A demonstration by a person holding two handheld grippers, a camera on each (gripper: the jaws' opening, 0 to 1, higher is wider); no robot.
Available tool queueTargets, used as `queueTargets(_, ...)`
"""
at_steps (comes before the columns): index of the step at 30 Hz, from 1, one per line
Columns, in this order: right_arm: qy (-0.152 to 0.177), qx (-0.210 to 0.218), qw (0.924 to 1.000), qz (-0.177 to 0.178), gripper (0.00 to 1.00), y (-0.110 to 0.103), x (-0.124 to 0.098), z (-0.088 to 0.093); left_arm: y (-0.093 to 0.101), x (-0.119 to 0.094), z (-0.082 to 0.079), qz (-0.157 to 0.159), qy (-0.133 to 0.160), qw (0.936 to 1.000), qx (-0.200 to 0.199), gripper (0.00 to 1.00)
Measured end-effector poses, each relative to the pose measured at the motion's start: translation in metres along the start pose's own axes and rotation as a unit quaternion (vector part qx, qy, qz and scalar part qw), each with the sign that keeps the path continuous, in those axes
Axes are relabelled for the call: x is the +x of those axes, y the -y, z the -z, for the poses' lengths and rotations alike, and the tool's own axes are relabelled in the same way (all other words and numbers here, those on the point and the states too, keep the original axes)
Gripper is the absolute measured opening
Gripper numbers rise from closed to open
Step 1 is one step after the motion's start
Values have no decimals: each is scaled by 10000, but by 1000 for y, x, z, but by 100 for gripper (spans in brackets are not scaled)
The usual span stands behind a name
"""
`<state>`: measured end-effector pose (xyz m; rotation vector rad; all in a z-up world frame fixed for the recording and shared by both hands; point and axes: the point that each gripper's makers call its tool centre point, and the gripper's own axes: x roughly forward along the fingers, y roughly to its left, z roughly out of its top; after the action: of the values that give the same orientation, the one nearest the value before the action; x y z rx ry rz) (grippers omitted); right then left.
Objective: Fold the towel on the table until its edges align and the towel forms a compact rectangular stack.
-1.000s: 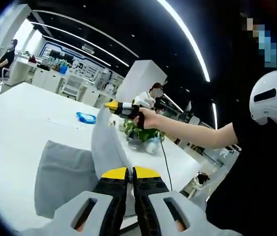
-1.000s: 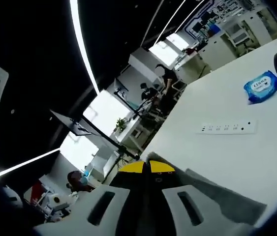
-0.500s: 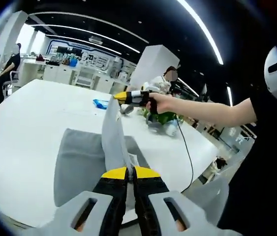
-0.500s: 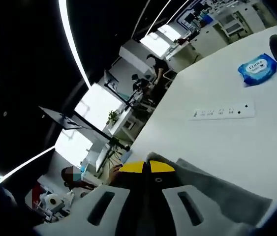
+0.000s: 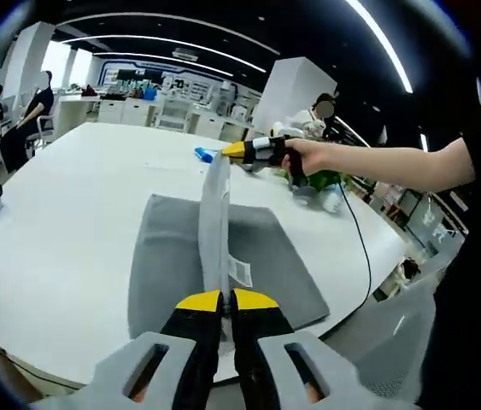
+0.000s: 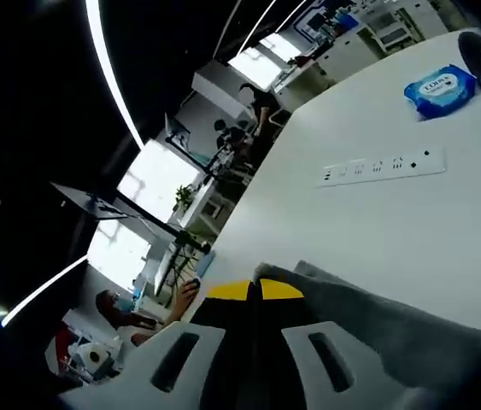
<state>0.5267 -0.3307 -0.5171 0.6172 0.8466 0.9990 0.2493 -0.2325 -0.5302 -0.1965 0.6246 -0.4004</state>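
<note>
Left gripper view shows the left hand-held gripper (image 5: 225, 299) clenched on the near edge of the grey towel (image 5: 172, 256), which lies spread on the white desk (image 5: 69, 213) with one strip lifted in a raised ridge running to the right hand-held gripper (image 5: 238, 150), held in a person's hand (image 5: 296, 156) and pinching the far end. Right gripper view has the right hand-held gripper (image 6: 255, 290) closed on grey towel fabric (image 6: 377, 320), with a white power strip (image 6: 383, 166) and a blue wipes pack (image 6: 438, 86) well beyond on the desk (image 6: 351, 231).

I see ceiling light strips (image 5: 385, 47) glaring against dark ceiling; white table (image 5: 78, 213) evenly bright; fisheye edges bend, slightly soft.
</note>
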Motion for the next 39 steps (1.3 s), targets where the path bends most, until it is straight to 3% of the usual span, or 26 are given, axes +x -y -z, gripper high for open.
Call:
queueTargets(5, 16, 198, 9997, 131, 0, 15, 17, 6, -27, 9, 13, -263, -173, 9995, -50, 4)
queueTargets(10, 76, 465, 9989, 73, 0, 15, 39, 14, -50, 13, 30, -570, -396, 9976, -18, 4)
queueTargets(16, 128, 704, 9974, 4, 0, 16, 73, 19, -73, 15, 48, -685, -357, 9952, -597, 4)
queueTargets(23, 218, 1173, 9929, -4, 0, 26, 98, 29, -93, 23, 62, -806, -457, 9921, -841, 4)
queueTargets(29, 191, 1393, 9899, 180, 0, 39, 111, 36, -101, 33, 78, -898, -711, 9915, -611, 4)
queueTargets(34, 232, 1451, 9890, 155, 0, 40, 122, 39, -110, 33, 80, -1104, -806, 9900, -345, 5)
queueTargets(37, 170, 1388, 9900, 182, 6, 43, 119, 43, -114, 27, 80, -1154, -893, 9893, 44, 12)
queueTargets(39, 211, 1402, 9896, 235, 11, 49, 113, 42, -115, 23, 78, -1181, -863, 9892, 83, 18)
